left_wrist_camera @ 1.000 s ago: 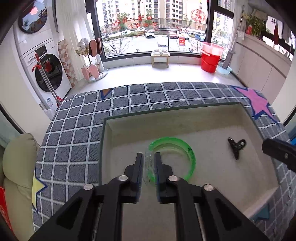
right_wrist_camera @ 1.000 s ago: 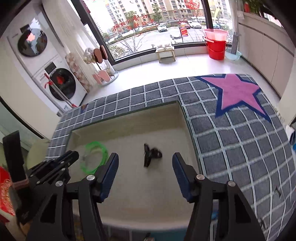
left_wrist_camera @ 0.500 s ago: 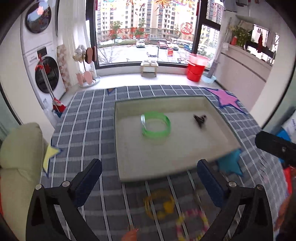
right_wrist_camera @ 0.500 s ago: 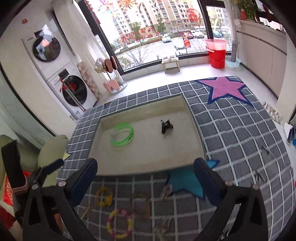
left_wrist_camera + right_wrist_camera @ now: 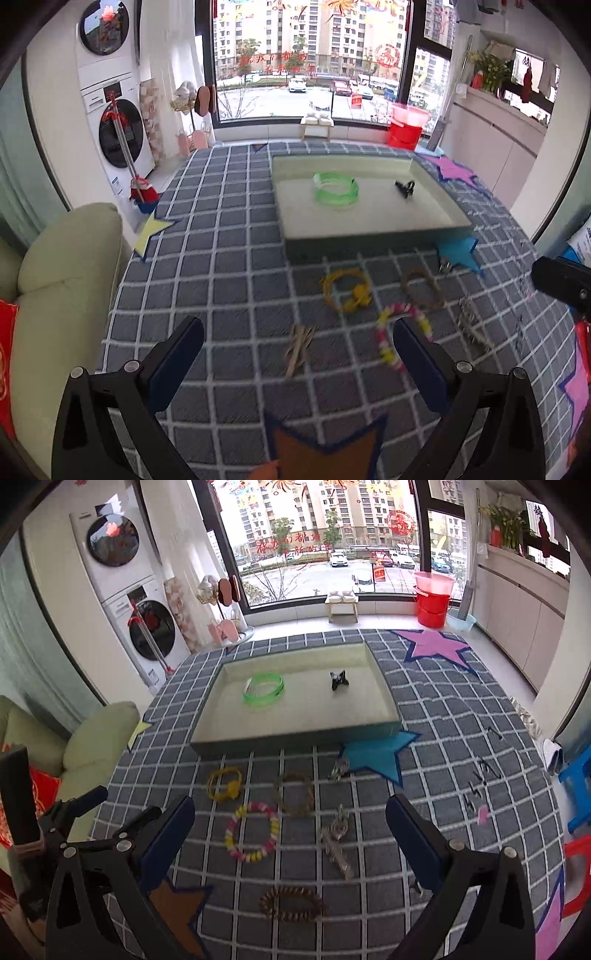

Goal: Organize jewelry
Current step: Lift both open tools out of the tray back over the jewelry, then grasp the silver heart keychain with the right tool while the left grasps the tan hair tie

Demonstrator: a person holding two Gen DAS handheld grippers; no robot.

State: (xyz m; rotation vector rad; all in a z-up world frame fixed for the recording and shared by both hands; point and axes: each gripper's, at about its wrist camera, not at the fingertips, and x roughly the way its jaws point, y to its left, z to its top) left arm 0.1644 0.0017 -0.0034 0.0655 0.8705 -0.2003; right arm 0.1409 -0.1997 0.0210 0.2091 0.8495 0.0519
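Observation:
A shallow grey-green tray [image 5: 295,736] [image 5: 369,236] stands on the checked cloth and holds a green bangle [image 5: 263,691] [image 5: 336,188] and a black hair clip [image 5: 338,680] [image 5: 405,186]. In front of it lie a yellow bracelet [image 5: 224,783] [image 5: 347,290], a pink-and-yellow bead bracelet [image 5: 252,830] [image 5: 400,332], a brown cord bracelet [image 5: 294,793] [image 5: 422,290], a brown bead bracelet [image 5: 291,904], a silver clip [image 5: 338,840] and a tan clip [image 5: 297,347]. My left gripper [image 5: 297,362] and right gripper [image 5: 290,834] are open and empty, held above the loose pieces.
A small silver piece [image 5: 339,768] lies by the blue star. Small hairpins [image 5: 484,775] lie at the right. A pale green sofa [image 5: 55,280] is beside the table's left edge, a blue stool [image 5: 576,779] at the right. Washing machines [image 5: 114,122] and a window stand behind.
My left gripper let go of the green bangle in the tray and opened. Both grippers pulled back and rose, so the loose jewelry in front of the tray came into view.

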